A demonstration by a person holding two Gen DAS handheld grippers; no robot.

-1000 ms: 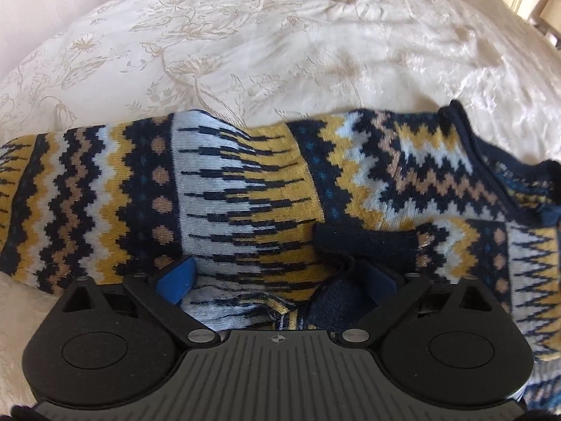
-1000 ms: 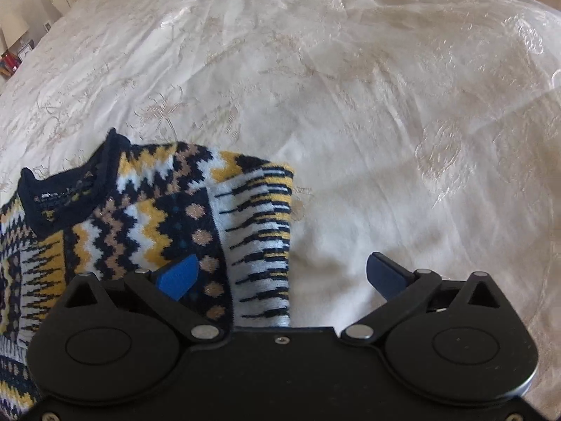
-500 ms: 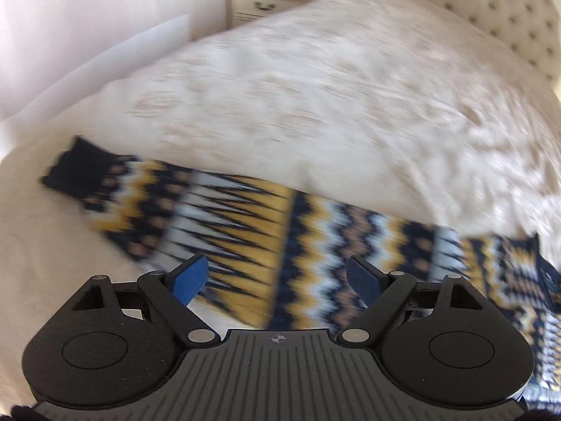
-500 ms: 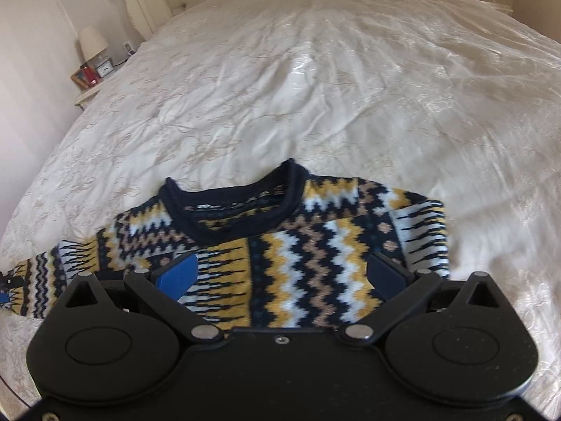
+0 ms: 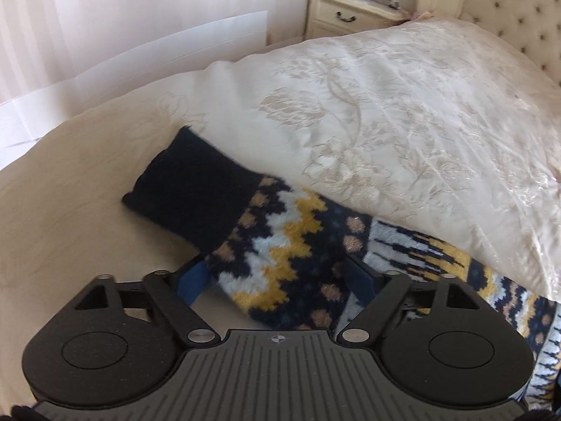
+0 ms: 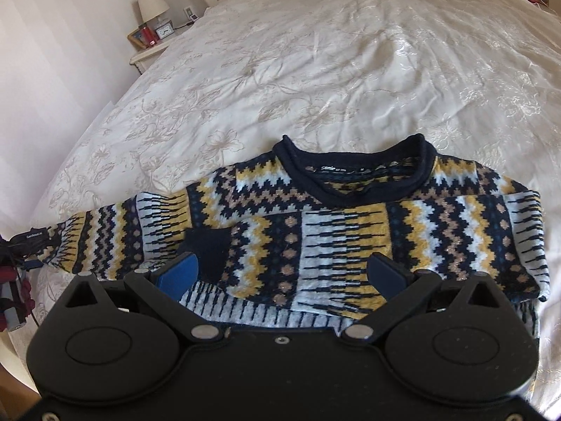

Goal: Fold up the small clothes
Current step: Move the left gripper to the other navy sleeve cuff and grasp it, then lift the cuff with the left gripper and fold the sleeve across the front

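A small knit sweater (image 6: 336, 231) in navy, yellow, white and tan lies flat on the cream bedspread (image 6: 315, 70), collar away from me. One sleeve is folded across its front; the other sleeve (image 6: 98, 242) stretches out to the left. In the left wrist view that outstretched sleeve (image 5: 280, 256) with its navy cuff (image 5: 193, 193) lies between the blue pads of my left gripper (image 5: 277, 280), which is open around it. My right gripper (image 6: 280, 273) is open and empty, hovering over the sweater's lower front.
A cream nightstand (image 5: 347, 14) with a lamp and small items stands by the tufted headboard (image 5: 508, 10). A white wall and curtain (image 5: 87, 35) run beside the bed's left edge. My left gripper's body also shows at the far left of the right wrist view (image 6: 21, 256).
My left gripper let go of the folded sleeve and moved left to the outstretched sleeve's cuff end. My right gripper pulled back from the sweater's right edge and centred over its front.
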